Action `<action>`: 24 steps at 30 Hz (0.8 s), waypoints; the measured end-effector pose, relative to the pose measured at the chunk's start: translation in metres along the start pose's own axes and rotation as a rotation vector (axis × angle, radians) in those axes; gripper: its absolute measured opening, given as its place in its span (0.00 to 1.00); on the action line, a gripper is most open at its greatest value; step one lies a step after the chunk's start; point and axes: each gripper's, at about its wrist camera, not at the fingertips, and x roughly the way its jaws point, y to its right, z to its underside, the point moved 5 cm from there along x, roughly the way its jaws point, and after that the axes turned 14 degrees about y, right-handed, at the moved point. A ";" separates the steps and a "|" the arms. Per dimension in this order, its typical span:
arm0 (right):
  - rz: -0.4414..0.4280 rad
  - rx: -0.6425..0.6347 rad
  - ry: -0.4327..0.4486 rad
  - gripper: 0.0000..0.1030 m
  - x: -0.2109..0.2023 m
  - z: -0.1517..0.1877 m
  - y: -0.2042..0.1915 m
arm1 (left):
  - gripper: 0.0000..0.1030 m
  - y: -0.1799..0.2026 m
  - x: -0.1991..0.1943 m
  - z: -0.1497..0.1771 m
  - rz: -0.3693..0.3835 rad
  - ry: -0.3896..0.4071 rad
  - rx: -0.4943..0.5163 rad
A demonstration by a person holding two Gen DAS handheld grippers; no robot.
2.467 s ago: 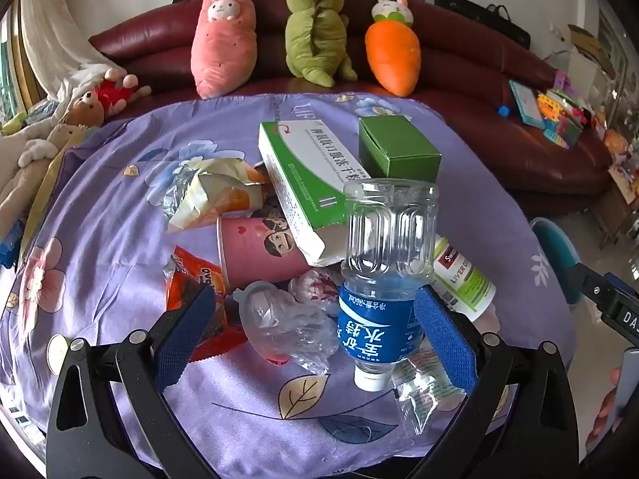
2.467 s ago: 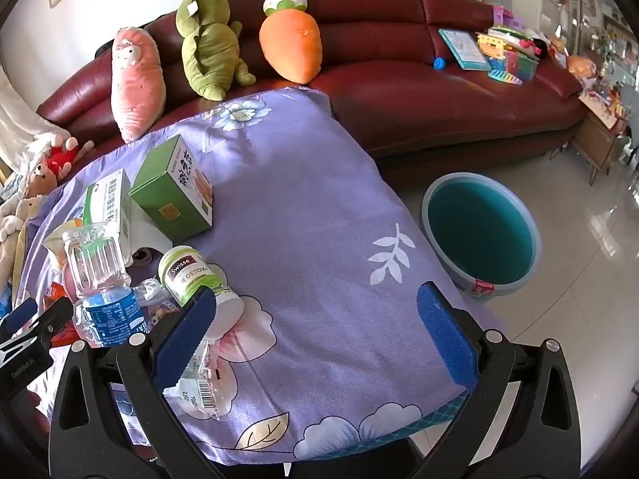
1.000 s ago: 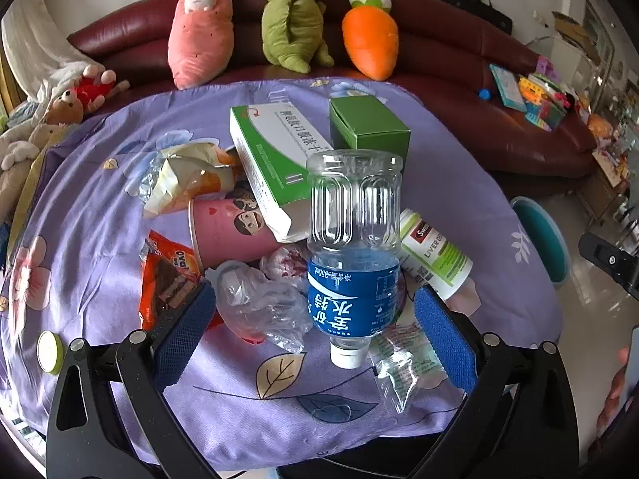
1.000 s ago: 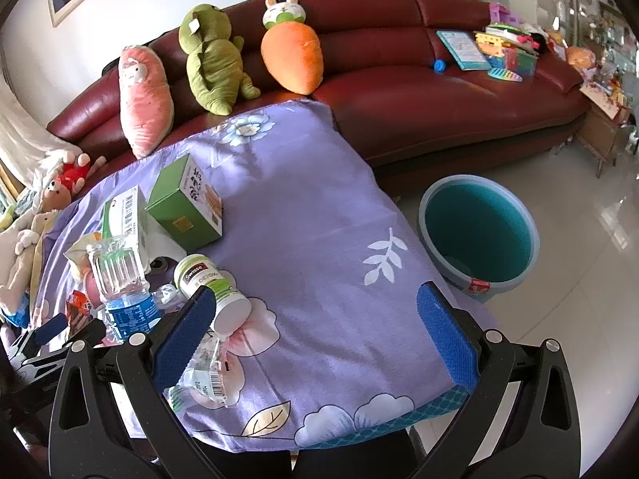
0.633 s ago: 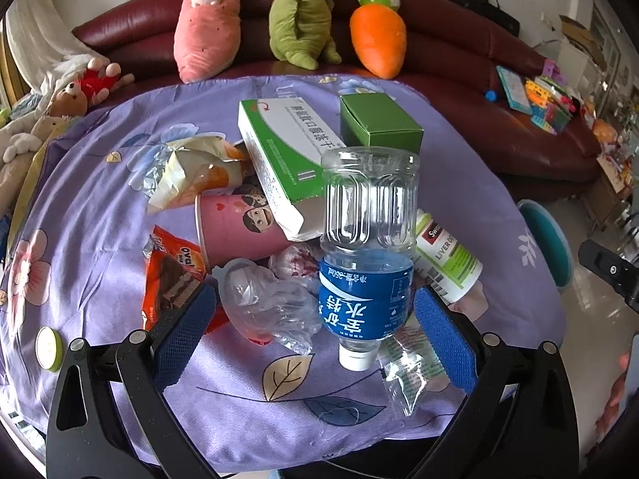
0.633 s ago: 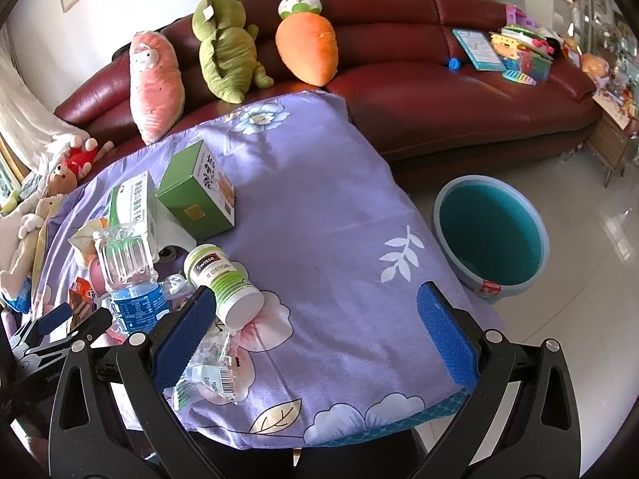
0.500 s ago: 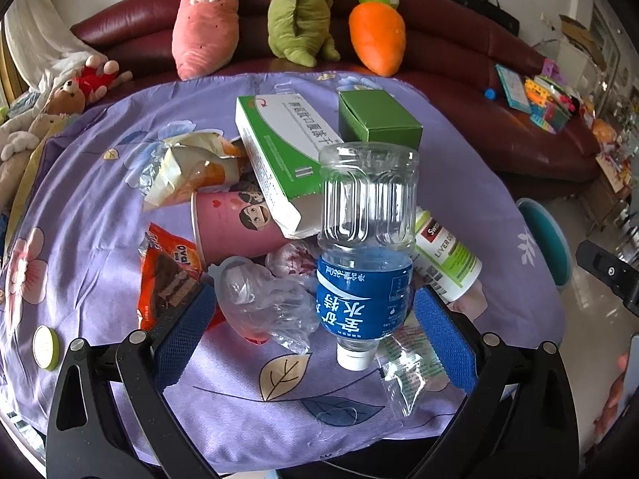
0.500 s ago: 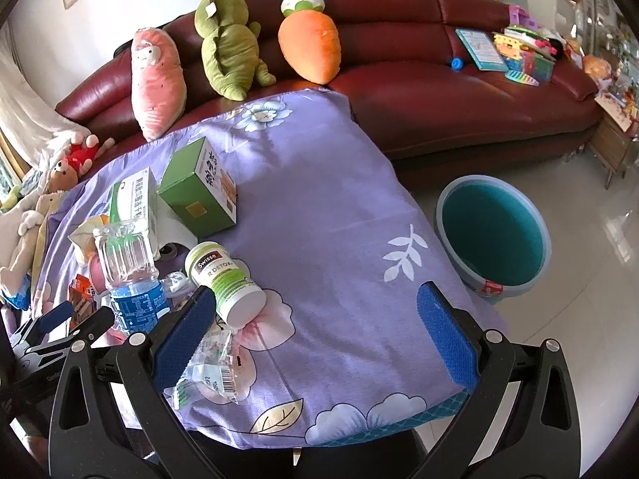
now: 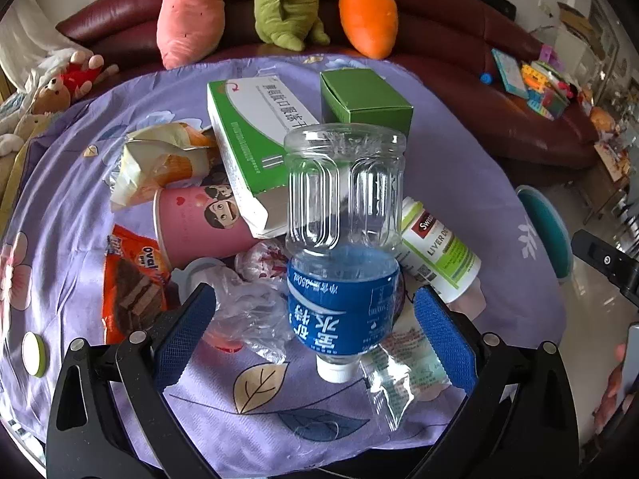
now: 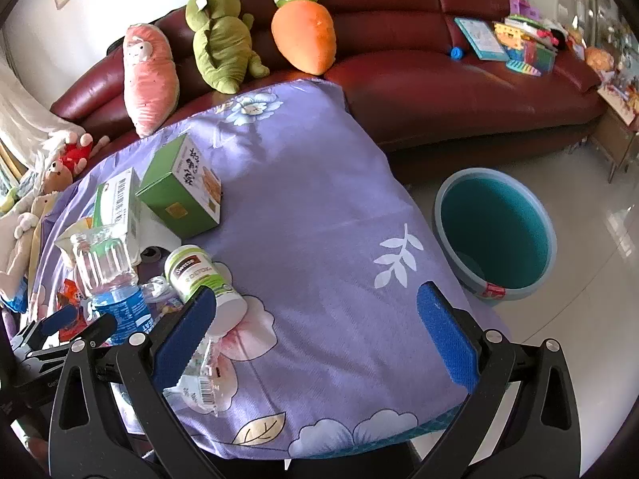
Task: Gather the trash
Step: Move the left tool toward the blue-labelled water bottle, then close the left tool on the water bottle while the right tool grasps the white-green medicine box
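A pile of trash lies on the purple flowered tablecloth (image 9: 64,199). A clear water bottle (image 9: 343,247) with a blue label lies cap toward me, between the open pads of my left gripper (image 9: 315,331); it also shows in the right wrist view (image 10: 110,279). Around it are crumpled clear plastic (image 9: 247,311), a pink paper cup (image 9: 195,219), an orange snack wrapper (image 9: 131,283), a white-green medicine box (image 9: 255,147), a green box (image 9: 363,99) and a white supplement bottle (image 9: 439,247). My right gripper (image 10: 315,335) is open and empty over the table's right part. A teal bin (image 10: 495,231) stands on the floor.
A dark red sofa (image 10: 439,80) with three plush toys curves behind the table. Toys and books lie at its right end. A clear wrapper (image 9: 391,387) lies by the bottle's cap. A small green-rimmed lid (image 9: 32,353) sits at the left table edge.
My left gripper has moved closer to the water bottle, which now looks larger between the pads. My right gripper has shifted slightly; both stay open.
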 end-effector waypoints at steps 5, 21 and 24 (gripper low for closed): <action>0.002 0.026 -0.018 0.94 0.012 0.001 0.011 | 0.97 0.009 0.002 -0.006 -0.004 0.010 0.009; -0.031 0.035 -0.058 0.94 0.036 -0.001 0.021 | 0.95 0.027 0.024 -0.009 -0.056 -0.017 0.019; -0.031 0.043 -0.066 0.94 0.039 -0.001 0.022 | 0.87 0.030 0.028 -0.009 -0.056 -0.026 0.021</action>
